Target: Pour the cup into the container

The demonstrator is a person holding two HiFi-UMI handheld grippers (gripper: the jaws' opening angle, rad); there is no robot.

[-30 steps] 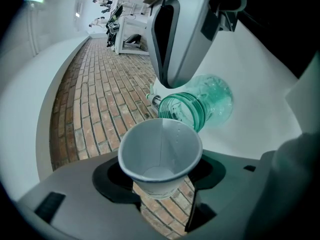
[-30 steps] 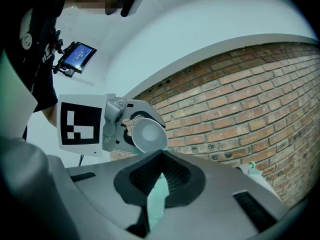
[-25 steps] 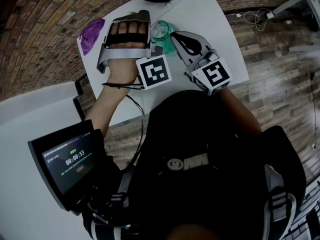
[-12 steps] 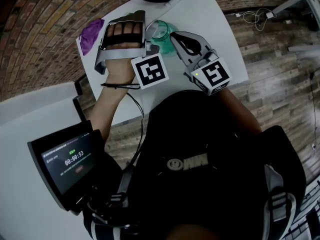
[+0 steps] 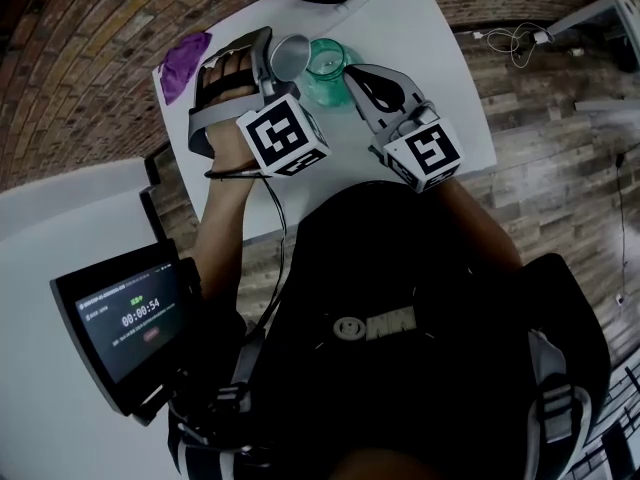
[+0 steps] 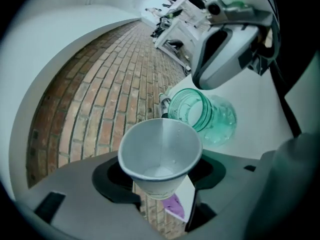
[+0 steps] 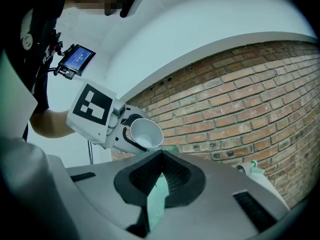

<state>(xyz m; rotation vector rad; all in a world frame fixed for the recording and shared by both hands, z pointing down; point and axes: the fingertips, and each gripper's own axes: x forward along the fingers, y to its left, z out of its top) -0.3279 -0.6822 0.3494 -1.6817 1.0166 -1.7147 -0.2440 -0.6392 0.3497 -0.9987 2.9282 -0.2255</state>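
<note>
Left gripper (image 6: 161,181): fingers (image 6: 112,184) part open, clamped on the white cup (image 6: 160,154) above the tabletop (image 5: 420,58). The cup is tipped, long axis leaning right, mouth toward the green container (image 5: 325,66) just right of it. Right gripper (image 7: 159,184): fingers nearly closed, pinching the container.

Left gripper (image 5: 277,66) holds the cup (image 5: 290,55) tilted toward the green container (image 5: 326,78).
</note>
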